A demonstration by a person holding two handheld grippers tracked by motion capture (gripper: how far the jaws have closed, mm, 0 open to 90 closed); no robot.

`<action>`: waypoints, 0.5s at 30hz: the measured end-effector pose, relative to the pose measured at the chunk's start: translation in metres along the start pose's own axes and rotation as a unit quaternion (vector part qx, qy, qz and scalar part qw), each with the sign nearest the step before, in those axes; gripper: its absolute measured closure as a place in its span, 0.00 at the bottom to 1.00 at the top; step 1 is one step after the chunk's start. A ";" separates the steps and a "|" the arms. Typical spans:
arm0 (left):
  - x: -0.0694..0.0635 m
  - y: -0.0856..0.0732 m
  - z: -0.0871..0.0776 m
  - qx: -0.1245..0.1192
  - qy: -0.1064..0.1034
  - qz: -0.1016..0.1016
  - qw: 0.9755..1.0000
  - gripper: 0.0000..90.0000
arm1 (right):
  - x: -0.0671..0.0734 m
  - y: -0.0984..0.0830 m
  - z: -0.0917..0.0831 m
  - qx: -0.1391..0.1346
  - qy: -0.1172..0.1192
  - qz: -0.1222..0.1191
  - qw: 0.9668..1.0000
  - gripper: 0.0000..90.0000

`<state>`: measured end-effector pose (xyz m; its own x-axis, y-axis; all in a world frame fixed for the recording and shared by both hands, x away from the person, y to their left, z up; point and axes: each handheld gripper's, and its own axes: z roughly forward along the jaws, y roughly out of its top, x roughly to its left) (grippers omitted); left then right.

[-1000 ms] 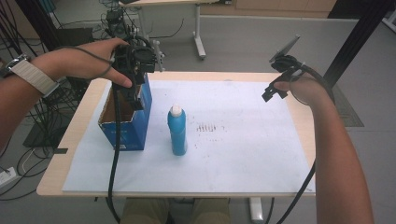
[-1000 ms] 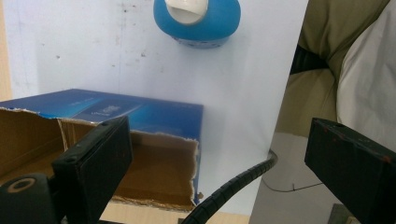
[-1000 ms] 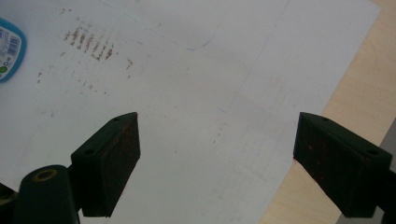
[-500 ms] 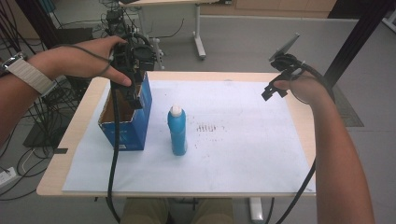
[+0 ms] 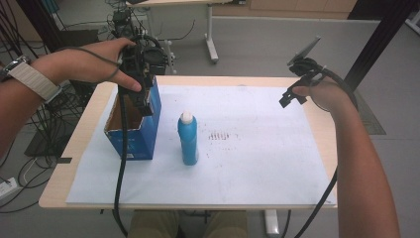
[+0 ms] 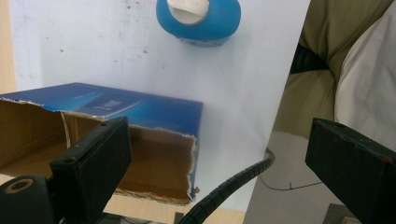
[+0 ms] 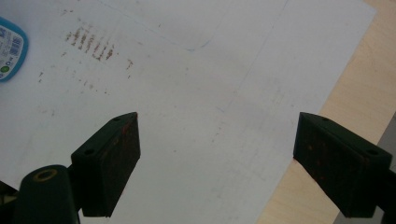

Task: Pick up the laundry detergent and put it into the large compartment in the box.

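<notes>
A blue bottle with a white cap stands upright on the white sheet, just right of an open blue cardboard box. My left gripper hovers over the box's far end, open and holding nothing. In the left gripper view the box lies under the jaws and the bottle shows from above. My right gripper hangs open above the sheet's far right corner. In the right gripper view the bottle's edge sits at the far left.
The sheet covers most of a light wooden table. A patch of brown marks lies on the sheet right of the bottle. Cables and a desk leg stand beyond the far edge. The person's knees are at the near edge.
The left gripper has shifted slightly down over the box. The right gripper has barely moved.
</notes>
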<state>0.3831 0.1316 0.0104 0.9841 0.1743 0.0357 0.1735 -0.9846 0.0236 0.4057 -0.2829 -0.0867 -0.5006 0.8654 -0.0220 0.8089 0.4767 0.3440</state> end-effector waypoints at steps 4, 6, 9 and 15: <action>0.001 0.000 0.001 -0.001 -0.001 -0.003 1.000 0.08 | 0.000 0.000 -0.001 -0.002 0.000 0.001 1.000 0.16; 0.001 0.000 0.001 -0.002 -0.002 -0.004 1.000 0.09 | 0.000 0.000 -0.001 -0.002 0.001 0.000 1.000 0.16; 0.002 0.002 0.000 0.002 -0.003 -0.006 1.000 0.09 | 0.000 0.000 0.000 -0.002 0.000 0.000 1.000 0.16; 0.003 0.002 -0.001 0.003 -0.002 -0.010 1.000 0.09 | 0.000 0.000 0.000 -0.003 0.000 0.001 1.000 0.16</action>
<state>0.3859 0.1303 0.0111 0.9805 0.1938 0.0309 0.1934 -0.9810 0.0173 0.4061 -0.2830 -0.0863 -0.4998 0.8659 -0.0219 0.8079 0.4751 0.3488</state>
